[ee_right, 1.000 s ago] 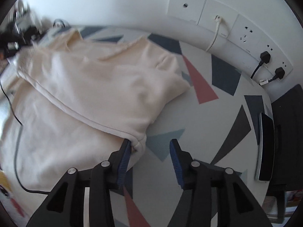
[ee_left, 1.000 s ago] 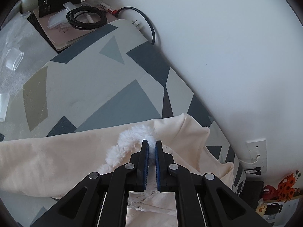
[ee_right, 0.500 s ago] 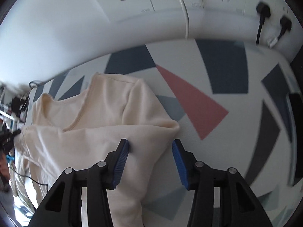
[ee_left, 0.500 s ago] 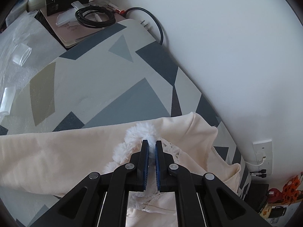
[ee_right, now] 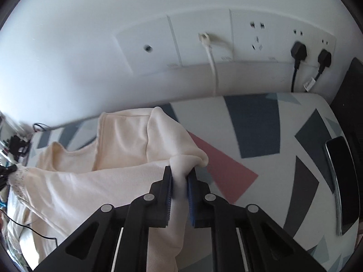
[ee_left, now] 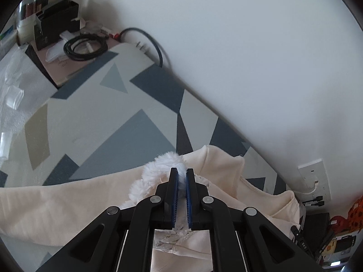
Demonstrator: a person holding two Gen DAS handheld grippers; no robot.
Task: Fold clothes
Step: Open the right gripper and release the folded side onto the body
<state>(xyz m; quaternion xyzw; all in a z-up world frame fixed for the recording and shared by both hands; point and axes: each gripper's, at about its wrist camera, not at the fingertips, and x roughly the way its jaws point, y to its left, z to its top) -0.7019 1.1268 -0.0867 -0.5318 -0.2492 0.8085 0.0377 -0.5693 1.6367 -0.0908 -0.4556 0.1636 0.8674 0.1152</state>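
Observation:
A cream garment (ee_left: 68, 204) with white fluffy trim (ee_left: 156, 170) lies on the patterned table. My left gripper (ee_left: 180, 172) is shut on the fluffy trim, which bulges out past its blue pads. In the right wrist view the same cream garment (ee_right: 90, 181) spreads to the left. My right gripper (ee_right: 180, 170) is closing, and its pads pinch a bunched fold of the cream cloth at the garment's right edge. The cloth hangs down between the fingers (ee_right: 168, 181).
The table top (ee_left: 113, 124) bears grey, dark blue and red shapes and runs along a white wall. A coiled black cable (ee_left: 85, 47) and a black box (ee_left: 56, 20) sit at its far left corner. Wall sockets (ee_right: 261, 40) with plugs face the right gripper; a dark phone (ee_right: 342, 181) lies at right.
My right gripper swung toward the wall sockets, came over the garment's right edge and closed on a fold of it. The left gripper kept its grip and shifted slightly.

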